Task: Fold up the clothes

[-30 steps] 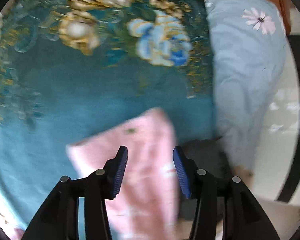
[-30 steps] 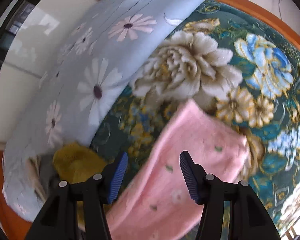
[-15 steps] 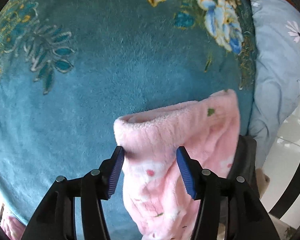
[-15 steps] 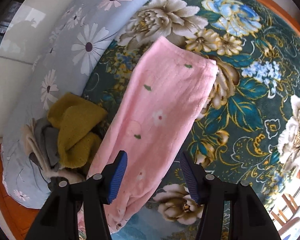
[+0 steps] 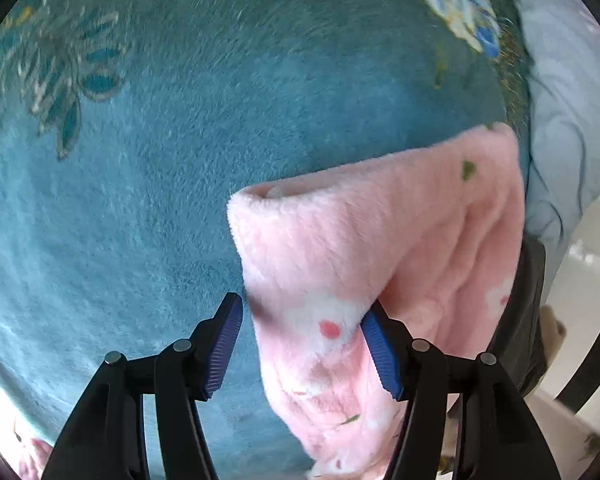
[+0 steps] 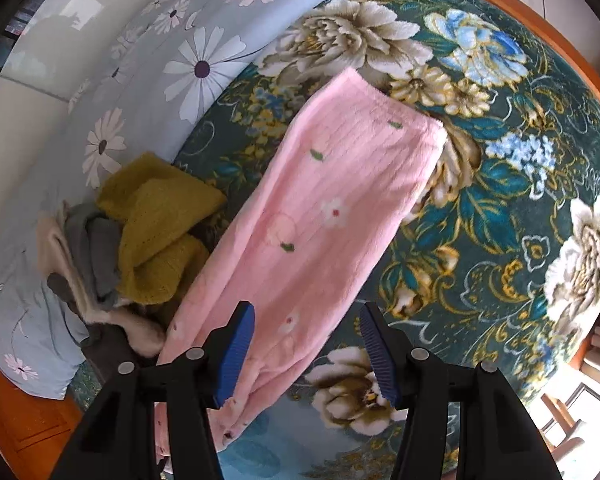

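A pink fleece garment (image 6: pixel 320 216) with small flower prints lies stretched out on the teal floral blanket (image 6: pixel 500 208). Its near end also shows in the left wrist view (image 5: pixel 380 248), doubled over with a rounded edge. My left gripper (image 5: pixel 302 346) is open, its jaws on either side of that folded end, the right pad touching the fleece. My right gripper (image 6: pixel 308 354) is open and empty, held above the garment's lower part.
A pile of clothes, a mustard knit (image 6: pixel 160 224) and grey and beige pieces (image 6: pixel 84 256), lies left of the pink garment. A pale blue daisy-print quilt (image 6: pixel 172 64) runs along the bed's edge, with the wooden bed frame (image 6: pixel 512 4) beyond.
The left gripper has moved closer to the folded end of the pink garment. The right gripper has drawn back, so the whole garment shows lying flat.
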### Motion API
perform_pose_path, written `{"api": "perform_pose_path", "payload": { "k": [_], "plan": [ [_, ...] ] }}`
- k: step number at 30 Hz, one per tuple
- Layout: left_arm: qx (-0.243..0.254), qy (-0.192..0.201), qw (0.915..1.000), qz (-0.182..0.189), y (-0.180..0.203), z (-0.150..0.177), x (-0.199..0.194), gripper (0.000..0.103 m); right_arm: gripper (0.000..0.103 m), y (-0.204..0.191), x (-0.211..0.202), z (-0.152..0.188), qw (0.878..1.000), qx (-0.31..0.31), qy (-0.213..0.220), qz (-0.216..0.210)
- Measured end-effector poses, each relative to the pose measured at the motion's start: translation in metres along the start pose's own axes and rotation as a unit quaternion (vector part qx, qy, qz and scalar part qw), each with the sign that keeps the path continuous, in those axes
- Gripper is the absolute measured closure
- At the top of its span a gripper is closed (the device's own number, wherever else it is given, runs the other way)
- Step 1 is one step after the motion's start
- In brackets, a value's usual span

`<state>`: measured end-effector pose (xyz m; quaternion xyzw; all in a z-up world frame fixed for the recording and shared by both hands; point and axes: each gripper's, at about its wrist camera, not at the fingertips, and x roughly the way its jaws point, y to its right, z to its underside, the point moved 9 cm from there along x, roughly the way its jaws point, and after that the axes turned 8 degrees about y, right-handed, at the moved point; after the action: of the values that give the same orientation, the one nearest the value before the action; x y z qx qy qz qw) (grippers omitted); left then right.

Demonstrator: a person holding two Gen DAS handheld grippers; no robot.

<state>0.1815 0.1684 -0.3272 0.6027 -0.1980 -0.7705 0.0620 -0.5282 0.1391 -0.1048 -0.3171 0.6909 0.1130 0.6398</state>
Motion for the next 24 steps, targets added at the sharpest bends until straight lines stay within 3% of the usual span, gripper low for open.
{"api": "perform_pose_path", "payload": {
  "k": [4, 6, 9, 13, 17, 21, 24],
  "plan": [
    [-0.032, 0.005, 0.9991, 0.026, 0.001, -0.002, 0.001, 0.048, 0.045, -0.017, 0.000, 0.006, 1.000, -0.013, -0.002, -0.004],
    [-0.031, 0.012, 0.9989, 0.033, 0.003, -0.003, -0.001, 0.074, 0.045, -0.028, -0.002, 0.005, 1.000, -0.027, 0.002, -0.008],
    [-0.024, 0.026, 0.9988, 0.033, 0.004, -0.005, -0.007, 0.089, 0.045, -0.042, -0.005, 0.006, 0.999, -0.045, 0.003, -0.013],
    [-0.034, 0.043, 0.9963, 0.067, 0.004, -0.008, -0.029, 0.092, 0.045, -0.054, -0.005, 0.010, 0.998, -0.062, 0.003, -0.017],
    [-0.010, 0.057, 0.9949, 0.083, -0.010, -0.030, -0.066, 0.093, 0.045, -0.056, -0.004, 0.011, 0.998, -0.059, 0.000, -0.025],
    [-0.016, 0.097, 0.9936, 0.057, -0.055, -0.074, -0.100, 0.093, 0.045, -0.050, -0.002, 0.013, 0.998, -0.050, -0.001, -0.028],
    [-0.009, 0.103, 0.9945, 0.021, -0.081, -0.094, -0.114, 0.093, 0.045, -0.045, 0.003, 0.017, 0.999, -0.042, -0.005, -0.028]
  ]
}}
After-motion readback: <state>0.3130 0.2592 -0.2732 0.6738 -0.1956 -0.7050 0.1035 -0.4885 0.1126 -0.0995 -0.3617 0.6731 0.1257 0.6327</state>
